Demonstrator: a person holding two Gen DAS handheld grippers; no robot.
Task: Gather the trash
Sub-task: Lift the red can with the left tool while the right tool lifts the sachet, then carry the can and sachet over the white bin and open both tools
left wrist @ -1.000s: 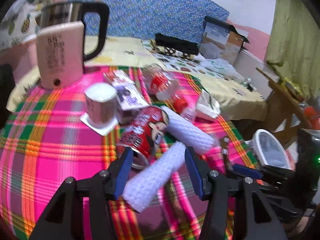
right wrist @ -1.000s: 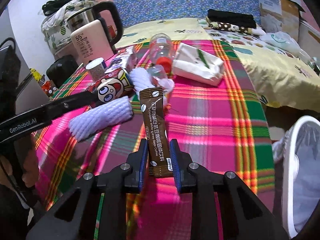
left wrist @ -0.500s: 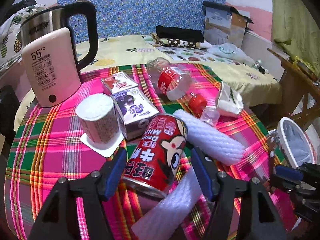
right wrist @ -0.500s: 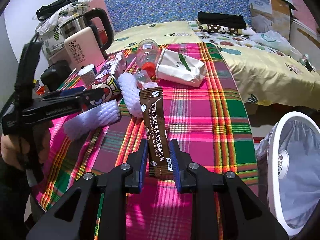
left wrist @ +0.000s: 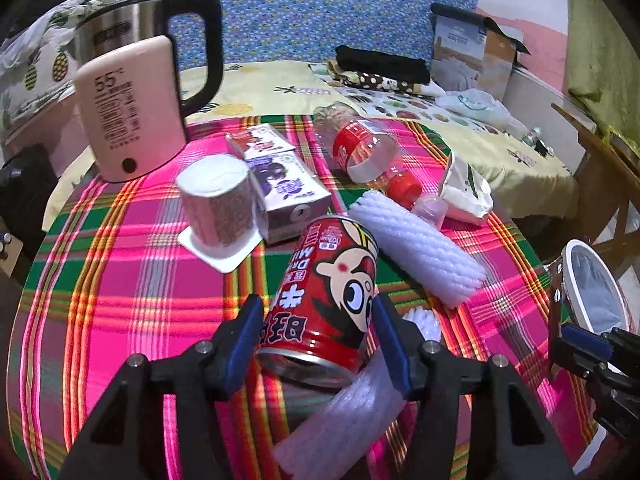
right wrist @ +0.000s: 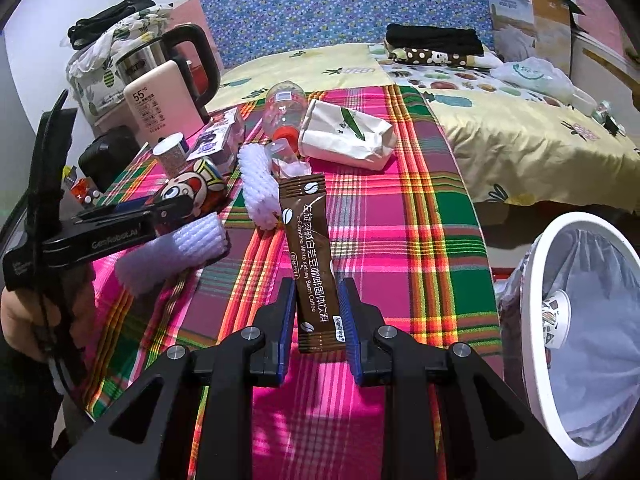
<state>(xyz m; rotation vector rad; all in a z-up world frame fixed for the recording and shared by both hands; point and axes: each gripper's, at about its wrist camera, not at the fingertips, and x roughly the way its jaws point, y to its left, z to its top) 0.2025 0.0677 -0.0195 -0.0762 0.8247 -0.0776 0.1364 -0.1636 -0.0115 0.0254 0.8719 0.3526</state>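
Note:
A red milk can (left wrist: 324,300) lies tilted on a white foam sleeve (left wrist: 340,420) on the plaid tablecloth (left wrist: 120,300). My left gripper (left wrist: 316,328) straddles the can's near end; its jaws are closing and both blue pads touch the can's sides. From the right wrist view the left gripper (right wrist: 176,204) shows side-on with the can (right wrist: 192,188) in it. My right gripper (right wrist: 318,312) is shut on a brown coffee sachet (right wrist: 308,248), held above the cloth. A white bin (right wrist: 592,220) with a liner stands to its right, below table level.
On the cloth are a kettle (left wrist: 132,108), a paper cup (left wrist: 218,204), a juice carton (left wrist: 288,188), a plastic bottle (left wrist: 368,152), a second foam sleeve (left wrist: 420,248) and a white paper bag (left wrist: 466,188). A bed (right wrist: 520,132) lies behind. The table edge drops off near the bin (left wrist: 576,244).
My left gripper left the foam sleeve, shifted onto the red can, widened, then closed around it. The right gripper kept its hold on the sachet while the bin came further into its view.

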